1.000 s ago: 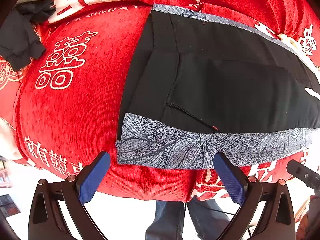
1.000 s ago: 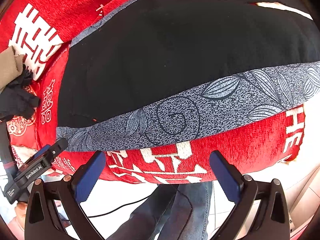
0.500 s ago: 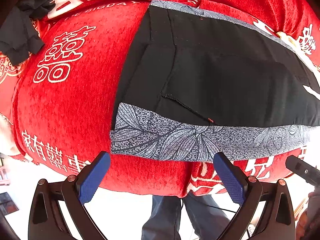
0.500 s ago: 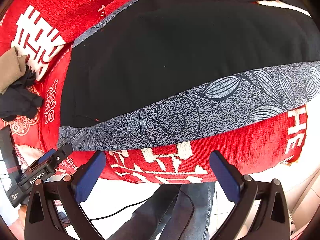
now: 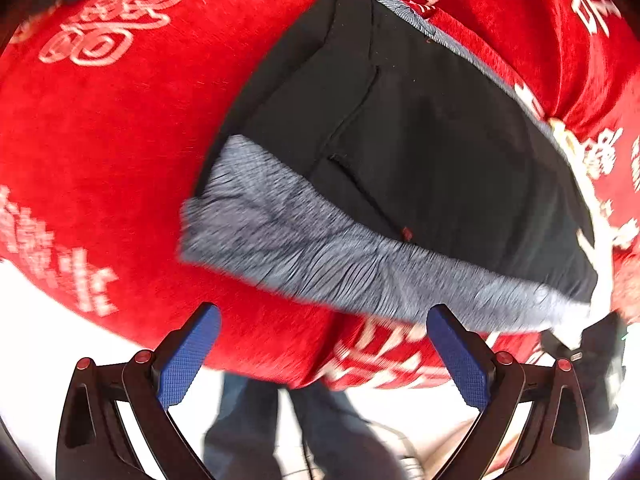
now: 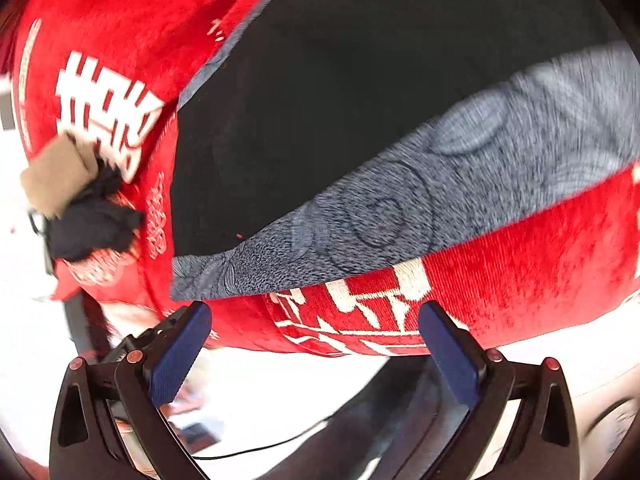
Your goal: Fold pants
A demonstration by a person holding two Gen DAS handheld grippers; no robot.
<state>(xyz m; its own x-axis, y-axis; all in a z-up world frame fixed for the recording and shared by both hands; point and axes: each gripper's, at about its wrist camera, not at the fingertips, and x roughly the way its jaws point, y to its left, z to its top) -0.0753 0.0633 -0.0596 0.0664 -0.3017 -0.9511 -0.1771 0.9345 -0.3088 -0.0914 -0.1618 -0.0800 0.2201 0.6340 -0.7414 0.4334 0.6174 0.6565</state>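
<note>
Right now, near to far, I read it so:
Left gripper (image 5: 323, 350): my jaws stand wide apart with nothing between them, the blue pads (image 5: 188, 354) hanging just short of the near edge of the red cloth.
Right gripper (image 6: 314, 346): jaws wide too and empty, blue pads (image 6: 450, 354) hovering over the near drop of the cloth.
Person: I see legs in blue jeans (image 5: 256, 428) standing below the near edge, between my left fingers.
Red cloth (image 5: 100, 152): plush red cover with white characters, spread under everything; it hangs down at the near side.
Pants (image 5: 420, 148): they lie flat on the red cloth, black with a grey leaf-patterned band (image 5: 320, 256) along the near edge; the band's left corner sits just beyond my left gripper. In the right wrist view the pants (image 6: 340, 112) fill the middle and the band (image 6: 400, 208) runs up to the right.
Pocket seam (image 5: 360, 100): a stitched line on the black part, left of centre.
Far left: a dark garment (image 6: 92, 220) and a beige piece (image 6: 56, 176) lie bunched together on the cloth, apart from the pants.
Sharpness: both views are motion-blurred.
</note>
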